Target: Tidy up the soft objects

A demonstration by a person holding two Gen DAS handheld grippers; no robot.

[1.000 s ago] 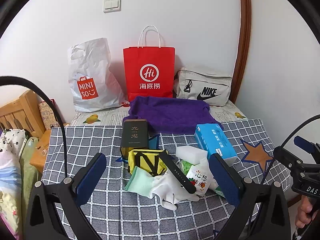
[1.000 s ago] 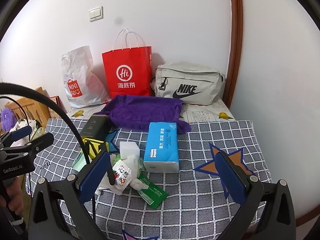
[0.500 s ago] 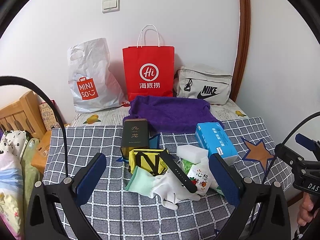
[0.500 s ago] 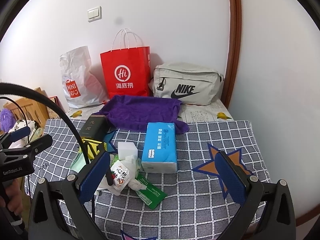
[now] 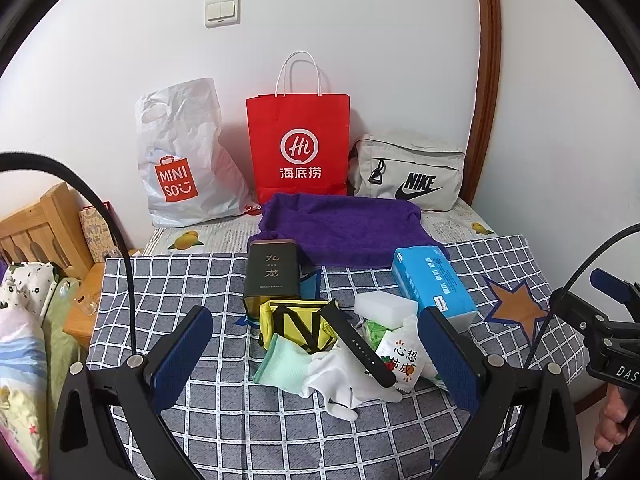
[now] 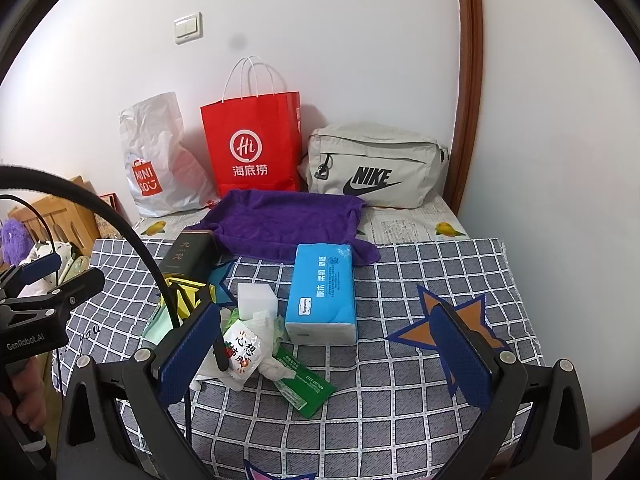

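On the left wrist view, left gripper (image 5: pixel 316 354) hung above the checked tablecloth (image 5: pixel 168 280), fingers spread wide, nothing between them. Pile sat right ahead in the gap: white glove (image 5: pixel 344 380) with mint cuff lying limp, black strap (image 5: pixel 358 346) across it, yellow pouch (image 5: pixel 296 326) behind, dark tin (image 5: pixel 273 272) upright behind that. White sponge block (image 5: pixel 386 308) and snack packet (image 5: pixel 402 360) just beside, blue tissue pack (image 5: pixel 434 284) to the right. Purple towel (image 5: pixel 344 228) spread flat at the back, touching nothing in the pile. Red paper bag (image 5: pixel 298 144), white plastic bag (image 5: pixel 184 156) and grey waist bag (image 5: pixel 408 172) stood against the wall, likely the sorting targets. Wide opening and centred aim suggested a reach for the glove, not yet begun.

Over on the right wrist view, right gripper (image 6: pixel 326 354) also spread apart and empty, held above the cloth. Tissue pack (image 6: pixel 322 292) sat ahead between the fingers, sponge (image 6: pixel 256 300) and packet (image 6: pixel 242 350) near the left finger, green sachet (image 6: pixel 306 386) flat in front. Towel (image 6: pixel 288 220) lay behind the tissue pack, corner touching it. Left gripper body showed at far left, well apart. Soft items all on the table, none bagged.
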